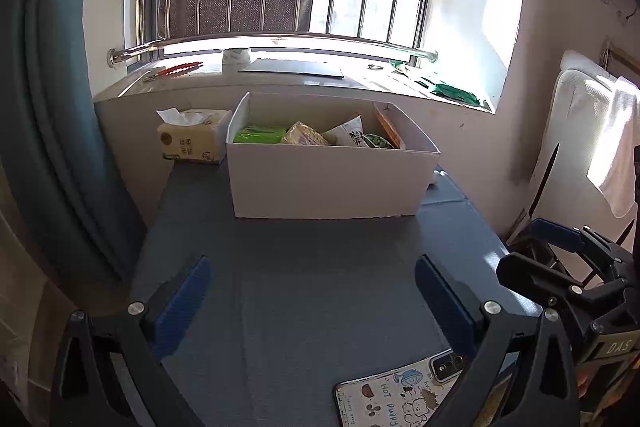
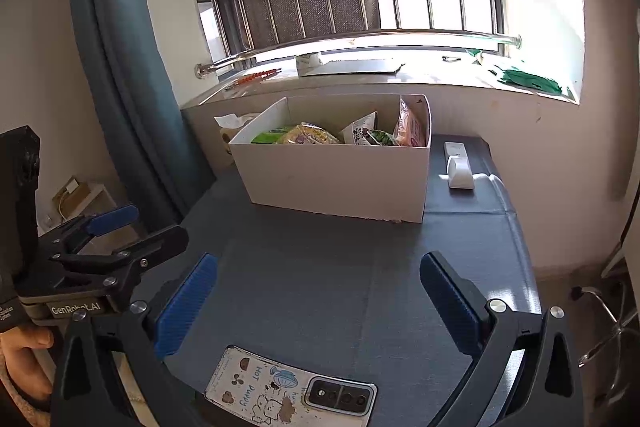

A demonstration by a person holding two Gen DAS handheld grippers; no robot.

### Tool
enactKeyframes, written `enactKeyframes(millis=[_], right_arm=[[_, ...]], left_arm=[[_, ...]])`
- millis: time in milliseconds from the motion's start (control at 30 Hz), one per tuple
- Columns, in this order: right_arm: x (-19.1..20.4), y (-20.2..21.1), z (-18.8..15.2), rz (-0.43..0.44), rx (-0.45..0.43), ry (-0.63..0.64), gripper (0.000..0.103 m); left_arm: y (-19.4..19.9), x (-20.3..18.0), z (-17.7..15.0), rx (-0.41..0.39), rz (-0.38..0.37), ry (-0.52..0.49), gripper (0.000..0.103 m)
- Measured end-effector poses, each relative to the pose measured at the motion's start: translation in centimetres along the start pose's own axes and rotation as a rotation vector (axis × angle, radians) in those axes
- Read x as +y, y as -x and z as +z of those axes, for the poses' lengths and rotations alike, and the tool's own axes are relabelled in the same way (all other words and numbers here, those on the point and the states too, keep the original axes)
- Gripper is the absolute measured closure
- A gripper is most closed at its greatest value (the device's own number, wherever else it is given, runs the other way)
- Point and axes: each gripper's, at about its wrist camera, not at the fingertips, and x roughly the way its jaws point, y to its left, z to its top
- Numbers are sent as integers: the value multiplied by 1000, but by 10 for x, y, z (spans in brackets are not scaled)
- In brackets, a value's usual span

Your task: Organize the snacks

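A white cardboard box [image 1: 328, 179] [image 2: 340, 179] stands at the far end of the blue-grey table [image 1: 312, 287] [image 2: 320, 287]. Several snack packets lie inside it: a green one [image 1: 258, 135] [image 2: 267, 137], a yellow one [image 1: 305, 135] [image 2: 308, 135], a white one [image 1: 347, 133] [image 2: 362, 131] and a pink one [image 2: 412, 125]. My left gripper [image 1: 312, 301] hangs open over the bare table, well short of the box, with nothing between its blue pads. My right gripper [image 2: 320, 301] is open too and holds nothing. Each gripper shows at the edge of the other's view.
A tissue pack [image 1: 192, 139] sits left of the box. A phone in a cartoon case [image 2: 288, 393] [image 1: 400, 391] lies at the near table edge. A white device [image 2: 459, 167] lies right of the box. A blue curtain [image 2: 128, 47] hangs left; a barred window and cluttered sill [image 1: 304, 71] are behind.
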Motion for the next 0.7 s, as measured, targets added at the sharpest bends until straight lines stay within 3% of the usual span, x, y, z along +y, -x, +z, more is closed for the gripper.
enactKeyframes(millis=[700], right_arm=[[1,-1,-2,1,7,-1,0]], left_arm=[[-3,-1,-2,21,-7,1,0]])
